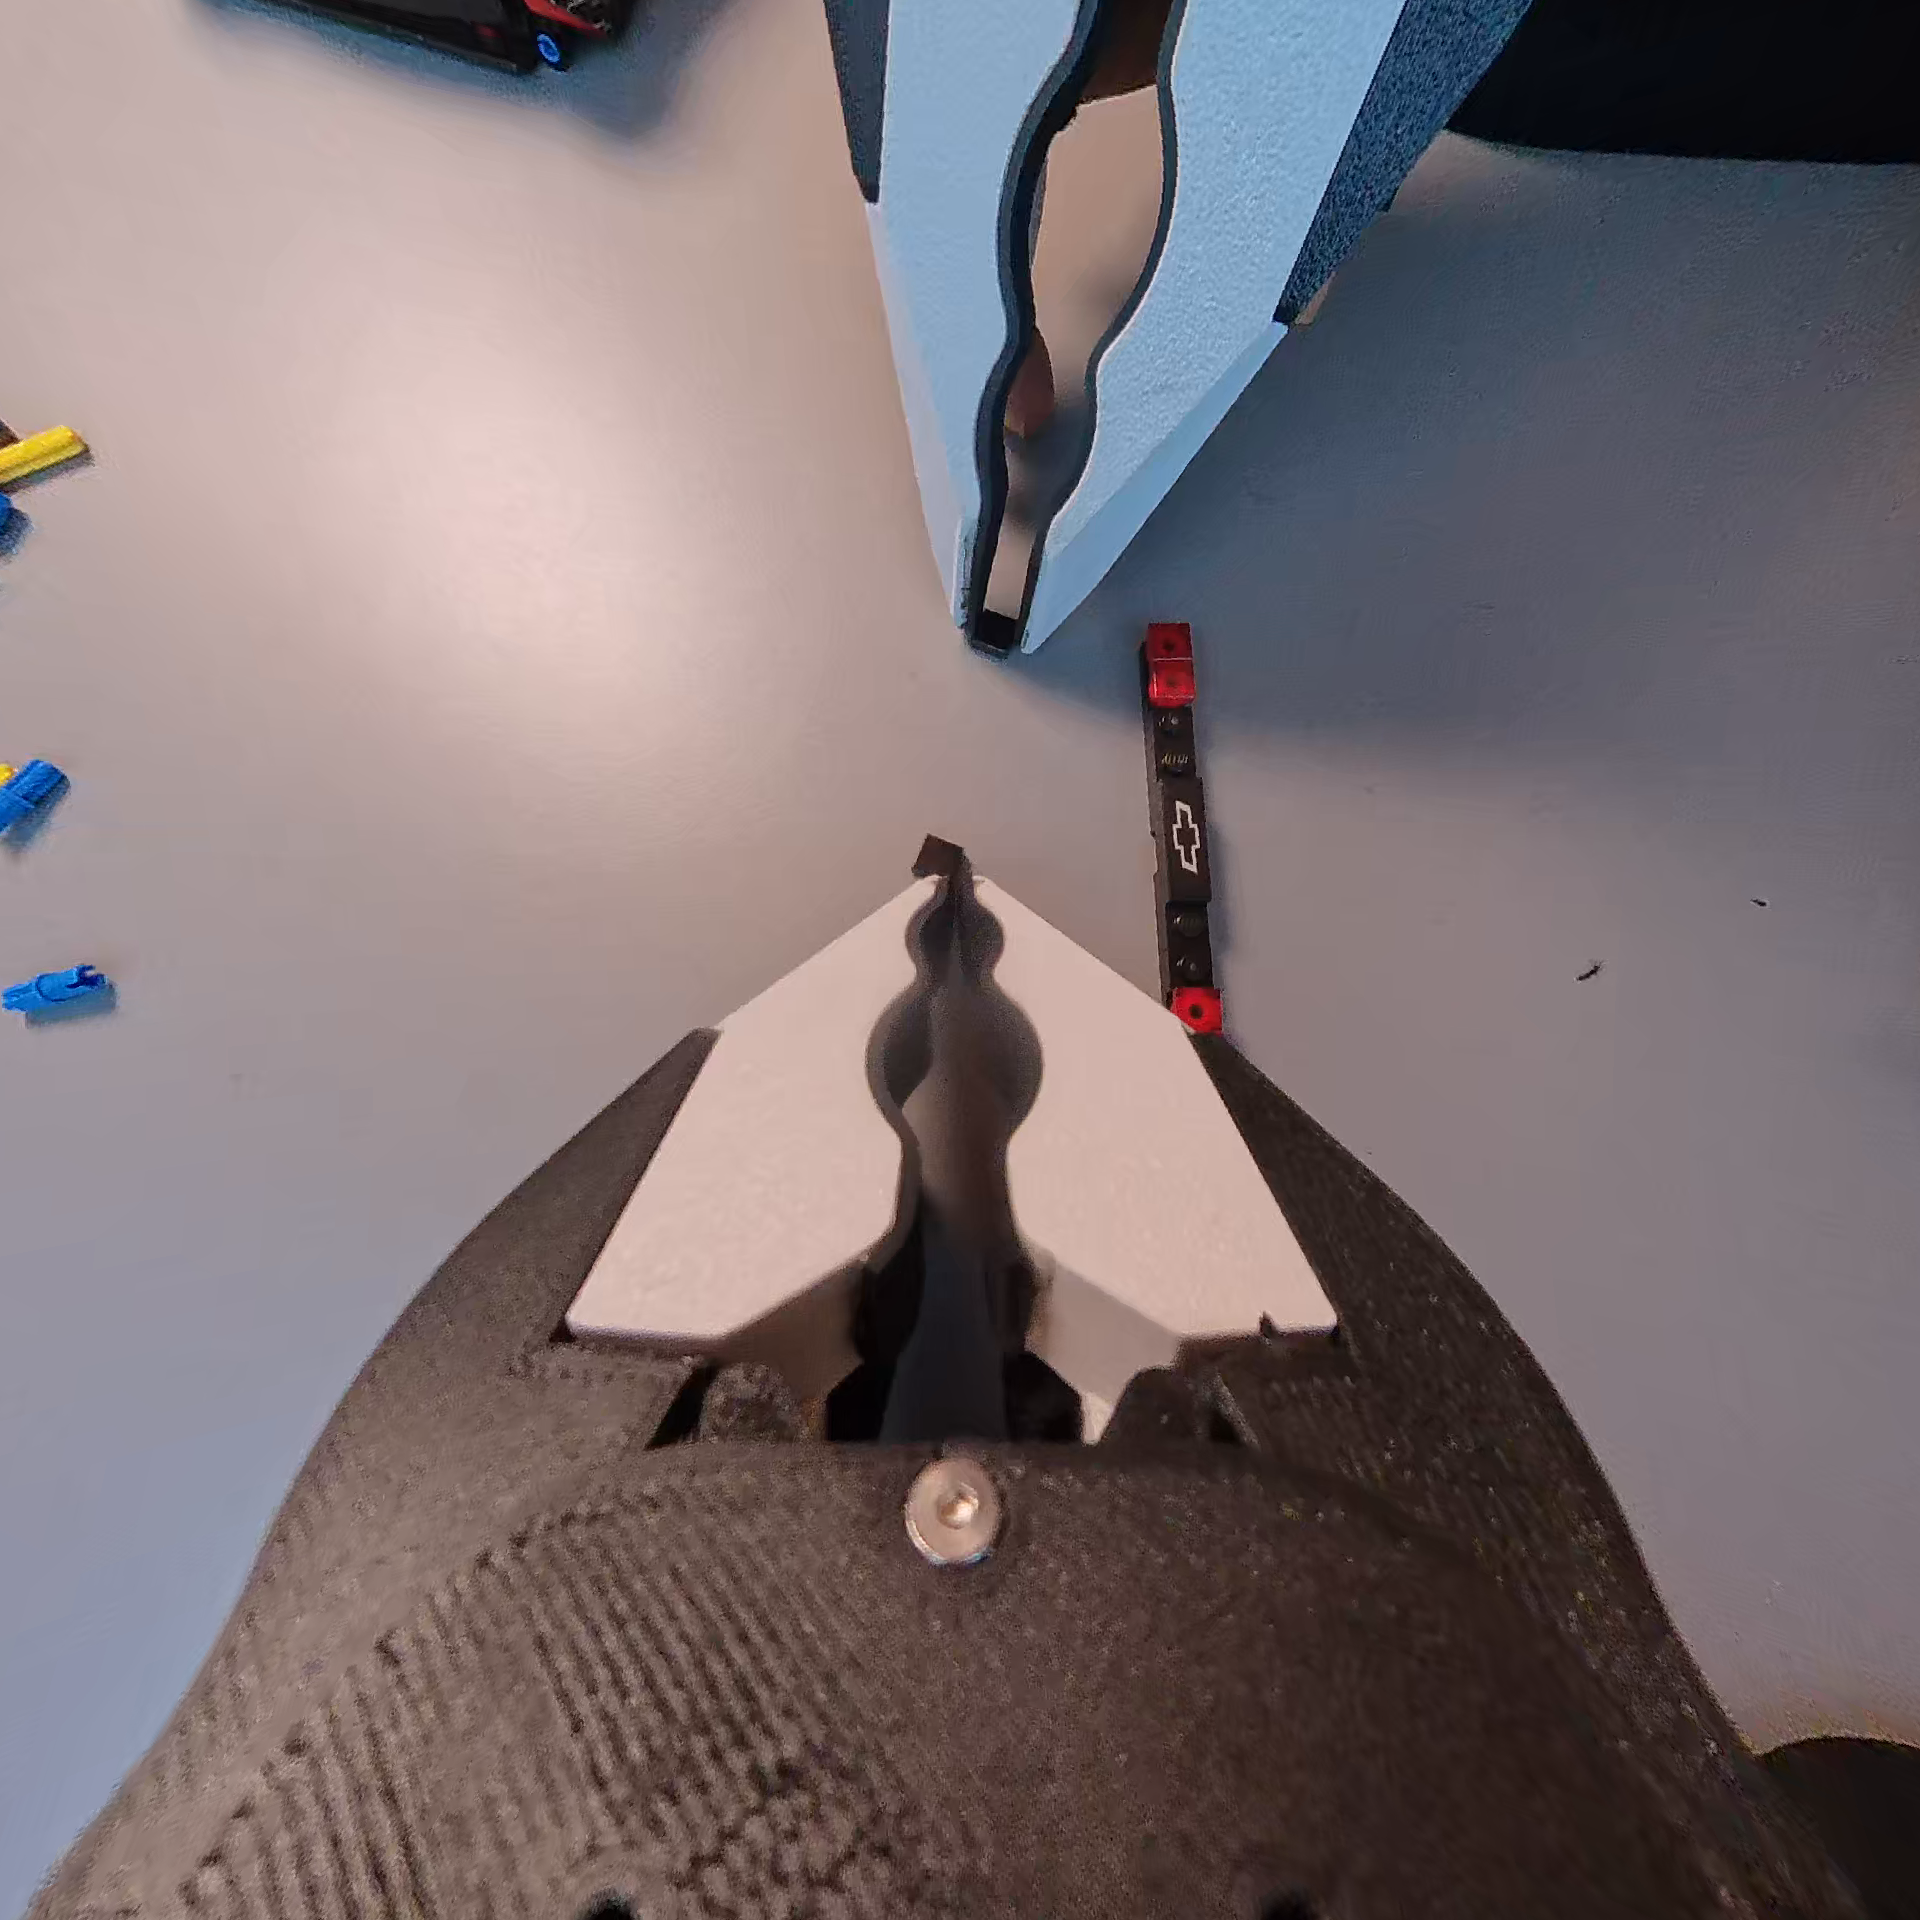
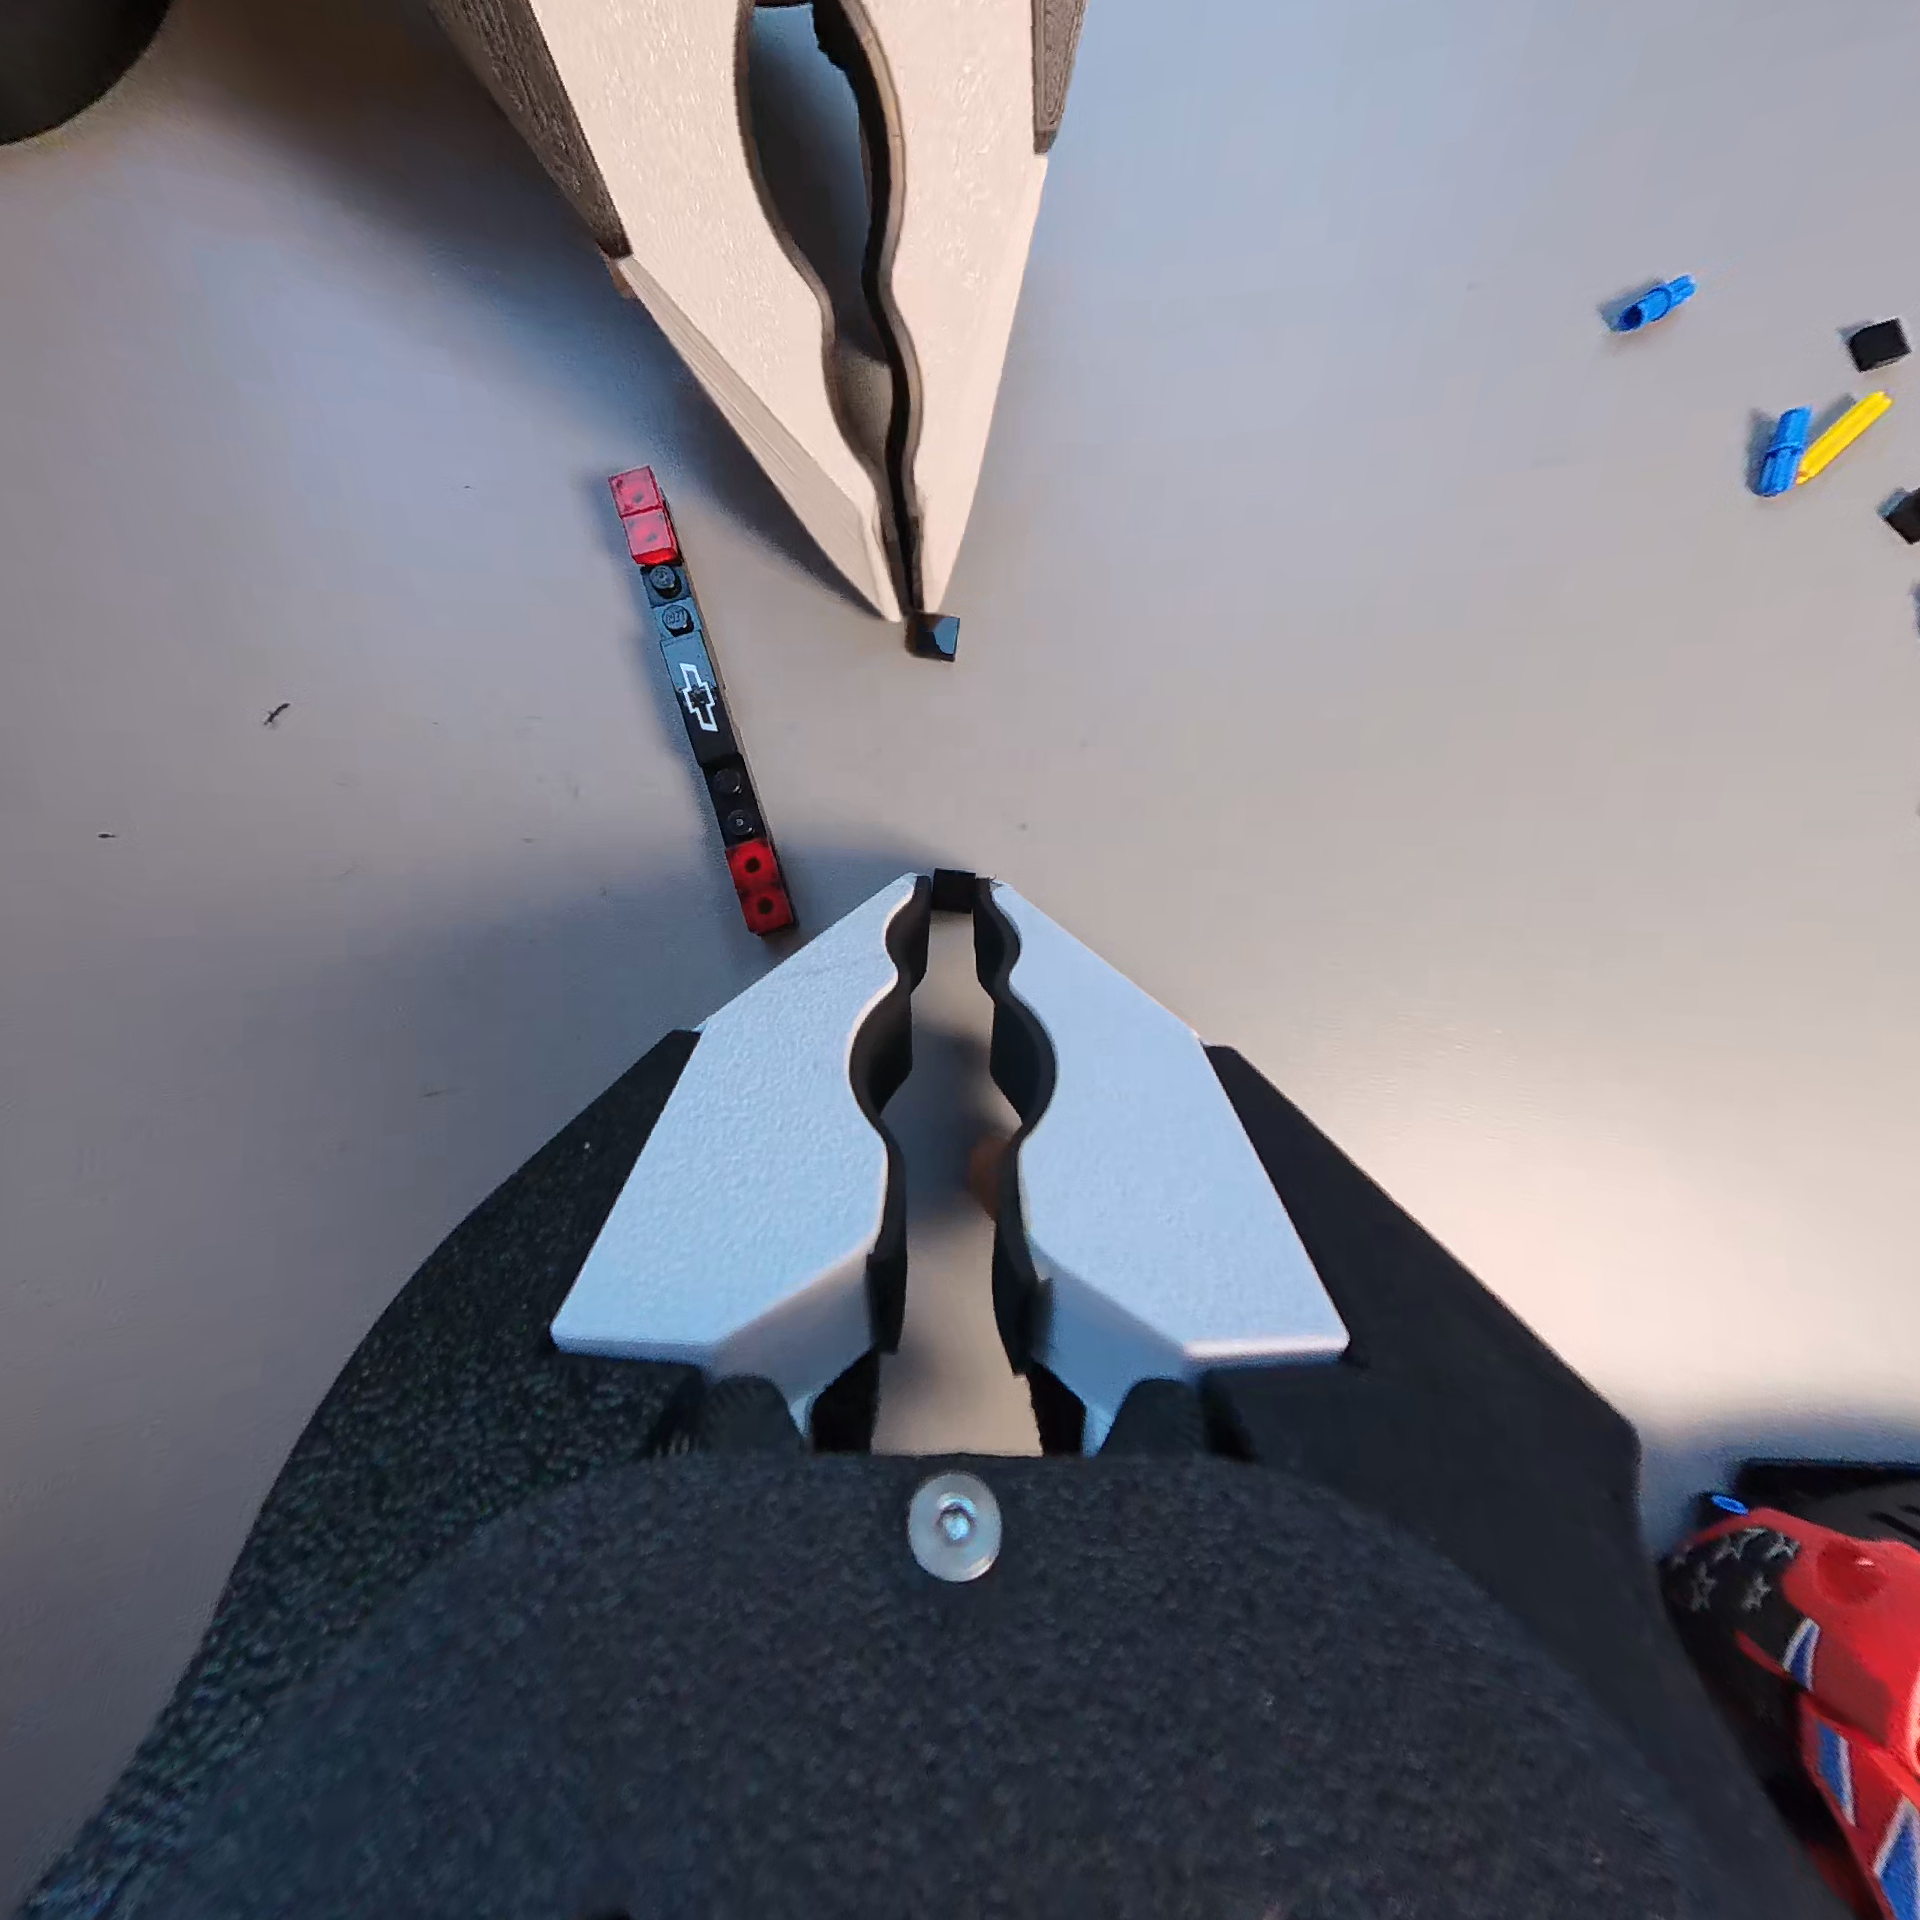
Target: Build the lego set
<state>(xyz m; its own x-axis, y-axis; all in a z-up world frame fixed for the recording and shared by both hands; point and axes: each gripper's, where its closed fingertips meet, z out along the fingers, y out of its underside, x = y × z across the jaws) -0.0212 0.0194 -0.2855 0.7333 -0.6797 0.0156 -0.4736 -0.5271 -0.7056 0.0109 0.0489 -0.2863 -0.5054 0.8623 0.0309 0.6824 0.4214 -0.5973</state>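
A long black plate (image 1: pixel 1179 831) with red pieces at both ends and a white-outlined tile in the middle lies flat on the table; it also shows in the right wrist view (image 2: pixel 707 707). My left gripper (image 1: pixel 951 881) is shut just left of it. A small black piece (image 1: pixel 940 857) sits at its very tips, a little to one side of the seam. From the right wrist view this piece (image 2: pixel 932 636) lies just past the left gripper (image 2: pixel 909 611). My right gripper (image 2: pixel 954 902) is shut on another small black piece (image 2: pixel 954 889), also visible in the left wrist view (image 1: pixel 994 627).
Blue pins (image 2: pixel 1652 303) (image 2: pixel 1785 452), a yellow axle (image 2: pixel 1844 436) and a black piece (image 2: pixel 1878 343) lie scattered at the right. A red, blue and black car model (image 2: pixel 1829 1683) stands at the near right. In the left wrist view the loose blue pins (image 1: pixel 57 987) lie at the left edge. My right fingertips sit around 5 centimeters from my left ones. About 4 centimeters separates my left fingertips from the long black plate (image 1: pixel 1179 831). My right wrist view (image 2: pixel 704 705) looks at it from another angle.
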